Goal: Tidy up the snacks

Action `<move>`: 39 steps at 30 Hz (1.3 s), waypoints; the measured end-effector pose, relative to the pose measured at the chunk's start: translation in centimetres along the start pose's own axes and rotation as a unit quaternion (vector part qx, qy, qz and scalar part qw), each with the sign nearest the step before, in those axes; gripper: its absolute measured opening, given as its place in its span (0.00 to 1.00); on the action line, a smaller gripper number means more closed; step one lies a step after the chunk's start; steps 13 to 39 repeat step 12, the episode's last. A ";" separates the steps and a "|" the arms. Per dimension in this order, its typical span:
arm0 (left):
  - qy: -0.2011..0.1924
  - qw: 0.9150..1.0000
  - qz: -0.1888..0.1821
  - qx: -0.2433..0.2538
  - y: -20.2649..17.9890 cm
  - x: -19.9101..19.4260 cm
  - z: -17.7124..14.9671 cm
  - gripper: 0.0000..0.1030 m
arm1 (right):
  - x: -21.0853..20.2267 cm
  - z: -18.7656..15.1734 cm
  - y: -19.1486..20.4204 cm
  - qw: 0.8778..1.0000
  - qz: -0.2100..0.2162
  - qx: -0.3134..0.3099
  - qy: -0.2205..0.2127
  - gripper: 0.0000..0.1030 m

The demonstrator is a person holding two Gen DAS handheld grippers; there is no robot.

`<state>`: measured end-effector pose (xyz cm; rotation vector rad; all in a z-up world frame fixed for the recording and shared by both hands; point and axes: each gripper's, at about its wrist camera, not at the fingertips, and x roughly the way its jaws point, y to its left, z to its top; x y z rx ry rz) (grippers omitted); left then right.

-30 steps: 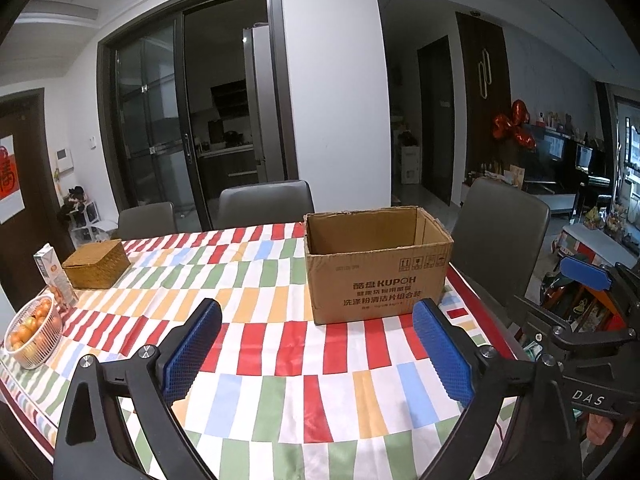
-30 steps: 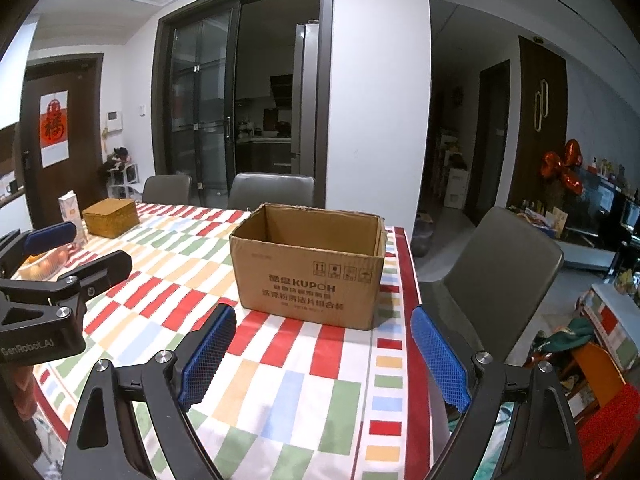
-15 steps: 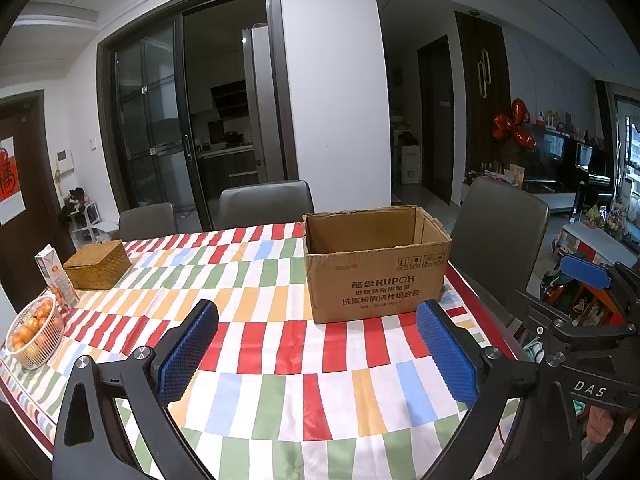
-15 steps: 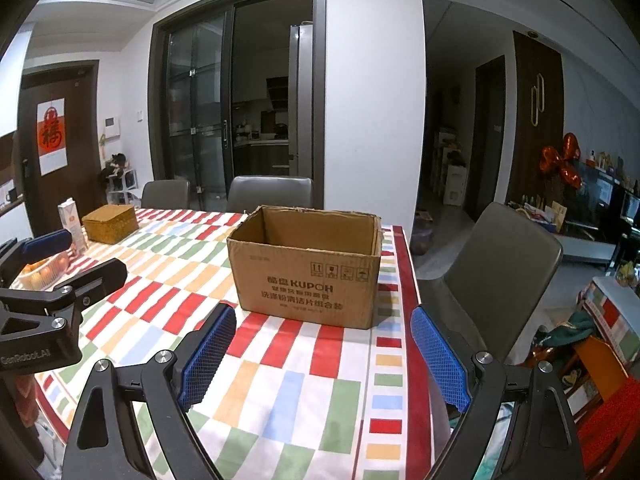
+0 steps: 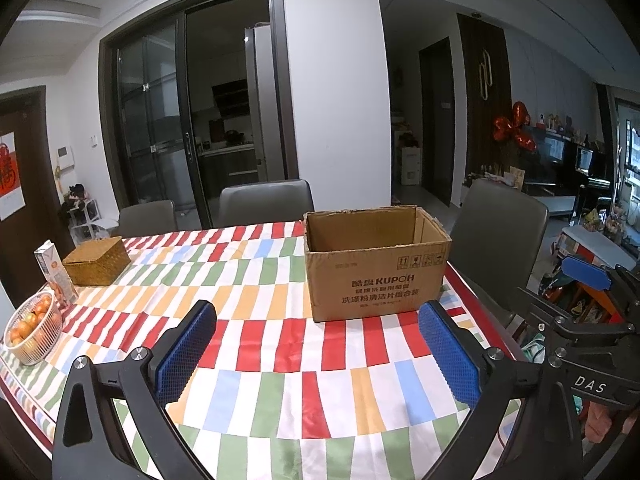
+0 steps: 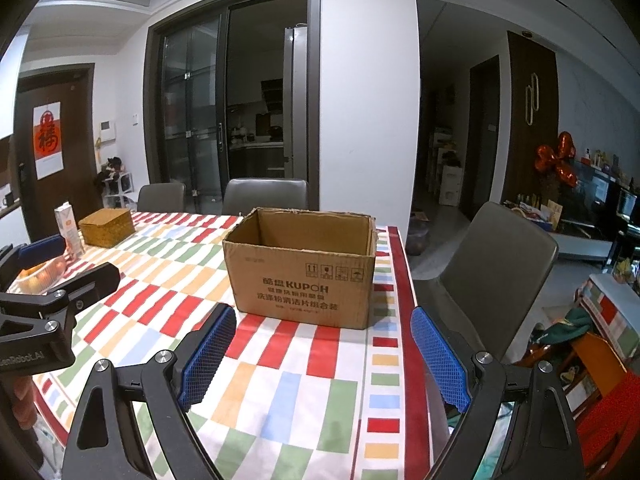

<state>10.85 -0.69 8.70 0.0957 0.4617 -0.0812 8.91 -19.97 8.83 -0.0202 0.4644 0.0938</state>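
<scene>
Opening stage of the snack tidy-up, by the look of it: nothing yet picked, nothing yet packed. Left gripper [image 5: 316, 344] hovering above the striped table [image 5: 256, 344], jaws spread wide with only cloth between the blue pads, and just finished widening a little further. Right gripper [image 6: 322, 350] likewise spread and empty, hanging over the table's near right part, close to the red border.

Straight ahead of both, an open cardboard box [image 5: 376, 264] standing upright near the table's right edge, flaps gone or folded in, no contents visible from these angles, though the floor of it stays hidden behind the front wall. Probably the container meant for the snacks. Far off to the left: a woven lidded basket [image 5: 97, 261], a tall carton [image 5: 55, 272] just beside it, and a wire bowl of oranges [image 5: 30, 330] at the table's near-left edge. No loose snack packets anywhere in view on the cloth.

Next move, as a judgement: finding the snacks first, perhaps in the woven basket or outside the field of view, then swinging one gripper that way while the other keeps clear. Worth minding the closeness of the two grippers to each other.
</scene>
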 end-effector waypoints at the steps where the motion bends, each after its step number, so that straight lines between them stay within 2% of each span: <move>1: 0.001 1.000 0.001 0.000 0.0 0.1 0.0 1.00 | 0.0 -0.1 0.0 1.000 0.000 0.000 0.001 0.87; 12: 0.014 1.000 -0.003 -0.008 0.1 1.1 -0.5 1.00 | 0.3 -0.4 0.5 1.000 -0.001 0.006 0.013 0.87; 39: 0.014 1.000 -0.003 -0.008 0.1 1.1 -0.5 1.00 | 0.3 -0.4 0.5 1.000 -0.001 0.006 0.013 0.87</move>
